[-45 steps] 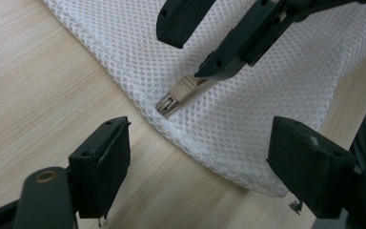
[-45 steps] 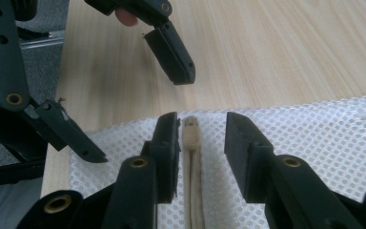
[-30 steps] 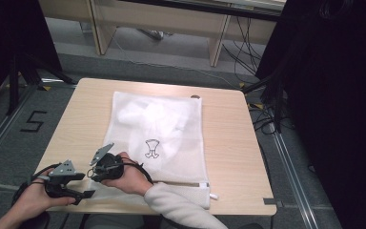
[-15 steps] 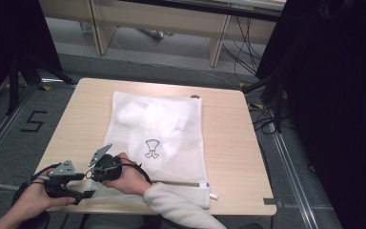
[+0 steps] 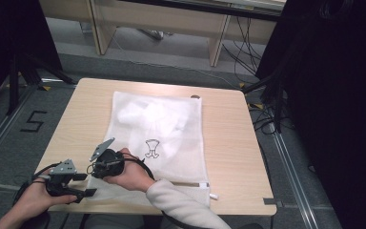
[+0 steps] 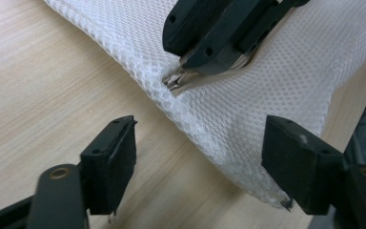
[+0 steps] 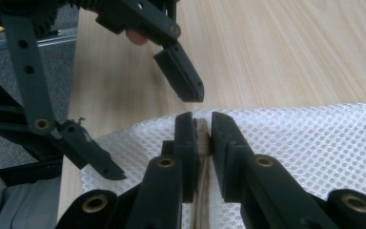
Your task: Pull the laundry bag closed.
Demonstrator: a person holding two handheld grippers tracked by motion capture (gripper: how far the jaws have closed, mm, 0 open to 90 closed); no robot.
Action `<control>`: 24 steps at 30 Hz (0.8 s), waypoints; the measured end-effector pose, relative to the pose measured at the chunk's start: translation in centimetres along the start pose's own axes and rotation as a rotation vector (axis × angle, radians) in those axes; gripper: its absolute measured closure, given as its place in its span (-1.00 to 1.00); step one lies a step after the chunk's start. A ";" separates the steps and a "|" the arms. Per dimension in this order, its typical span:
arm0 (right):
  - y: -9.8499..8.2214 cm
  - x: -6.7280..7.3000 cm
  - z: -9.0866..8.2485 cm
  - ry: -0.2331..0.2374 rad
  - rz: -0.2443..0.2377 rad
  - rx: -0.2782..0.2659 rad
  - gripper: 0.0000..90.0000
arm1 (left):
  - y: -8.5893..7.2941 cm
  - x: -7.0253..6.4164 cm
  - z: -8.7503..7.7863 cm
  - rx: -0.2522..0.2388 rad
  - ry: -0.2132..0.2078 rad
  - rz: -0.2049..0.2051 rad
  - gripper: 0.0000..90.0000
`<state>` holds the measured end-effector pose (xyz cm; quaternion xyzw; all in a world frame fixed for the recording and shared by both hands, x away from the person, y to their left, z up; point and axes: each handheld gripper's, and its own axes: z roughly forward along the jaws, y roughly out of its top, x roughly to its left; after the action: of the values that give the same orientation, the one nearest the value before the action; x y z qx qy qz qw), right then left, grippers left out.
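Note:
A white mesh laundry bag (image 5: 162,129) with a small black figure printed on it lies flat on the wooden table (image 5: 228,143). My right gripper (image 5: 93,169) is at the bag's near left edge. In the right gripper view its jaws (image 7: 201,125) are shut on a fold of the mesh (image 7: 314,143). My left gripper (image 5: 86,184) sits just left of it by the table's front edge. Its jaws (image 6: 202,167) stand open and have just been closing a little, with the bag's corner (image 6: 286,71) lying between them untouched. The right gripper (image 6: 186,71) pinches the mesh just beyond.
A white zip pull (image 5: 213,196) sticks out at the bag's near right corner. A small brown disc (image 5: 195,97) lies at the table's far edge. Black stand legs (image 5: 24,71) and a floor mark "5" (image 5: 32,121) are to the left, and cables (image 5: 267,114) to the right.

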<state>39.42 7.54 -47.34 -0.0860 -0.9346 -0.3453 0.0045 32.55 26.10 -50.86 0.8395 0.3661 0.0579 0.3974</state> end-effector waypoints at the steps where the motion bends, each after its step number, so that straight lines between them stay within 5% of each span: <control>1: 0.0 0.0 -0.1 -0.001 0.002 0.000 0.82 | 0.1 0.0 0.1 0.001 -0.017 -0.031 -0.32; 8: 0.2 0.1 -0.7 -0.004 -0.015 -0.013 0.82 | 0.5 -0.3 0.7 0.008 -0.073 -0.081 -0.02; 17: -0.3 0.2 -1.3 -0.011 -0.016 0.010 0.82 | 1.0 -0.2 0.6 0.008 -0.054 -0.152 0.84; 24: -1.1 0.4 -1.3 0.004 0.005 0.055 0.83 | 1.3 -0.7 0.6 0.001 -0.052 -0.151 0.90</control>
<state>38.79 5.93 -46.99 -0.0877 -0.9434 -0.3196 0.0095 33.03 24.74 -50.26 0.8108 0.4180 0.0056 0.4098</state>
